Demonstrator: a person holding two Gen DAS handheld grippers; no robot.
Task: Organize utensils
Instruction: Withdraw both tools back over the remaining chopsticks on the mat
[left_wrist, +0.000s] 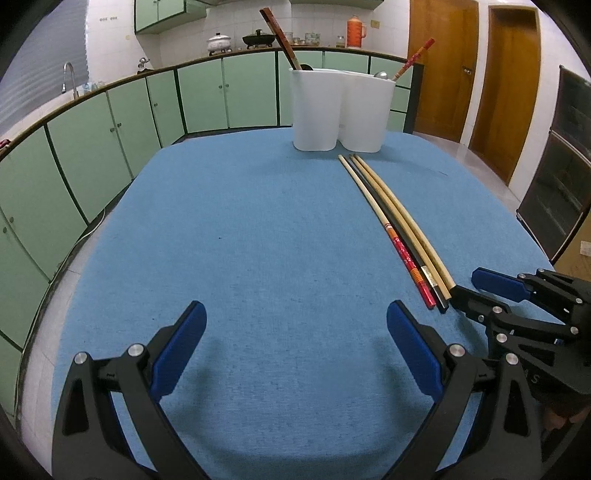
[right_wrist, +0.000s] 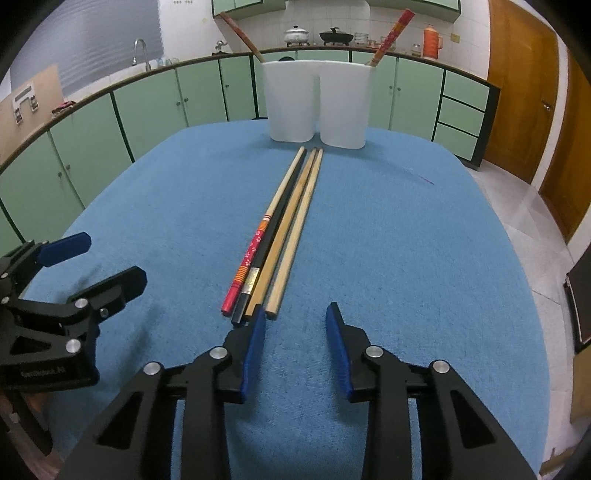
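- Four chopsticks (right_wrist: 280, 236) lie side by side on the blue cloth (right_wrist: 406, 240) that covers the counter, touching one another along their length: one with a red patterned handle (right_wrist: 245, 264), one black (right_wrist: 271, 232), and two of plain wood (right_wrist: 295, 229).
- Their thin tips point at a white two-compartment holder (right_wrist: 317, 107) standing upright at the far side of the counter, the tips lying just short of its base.
- In the holder one dark-red chopstick (left_wrist: 279, 37) leans out of the left compartment and one red chopstick (left_wrist: 412, 59) leans out of the right compartment; a spoon end (left_wrist: 380, 75) shows just above the rim.
- The right tool (right_wrist: 295, 314) is released, its blue pads apart and holding nothing. Its left pad (right_wrist: 255, 343) sits just at the handle ends of the chopsticks; whether it touches them I cannot tell. The plain wood stick farthest right ends roughly in line with the gap between the pads.
- The left tool (left_wrist: 295, 317) is also released, wide apart and gripping nothing, over bare cloth to the left of the chopsticks and well apart from them.
- In the left wrist view the right tool (left_wrist: 480, 291) appears at the near end of the chopsticks.
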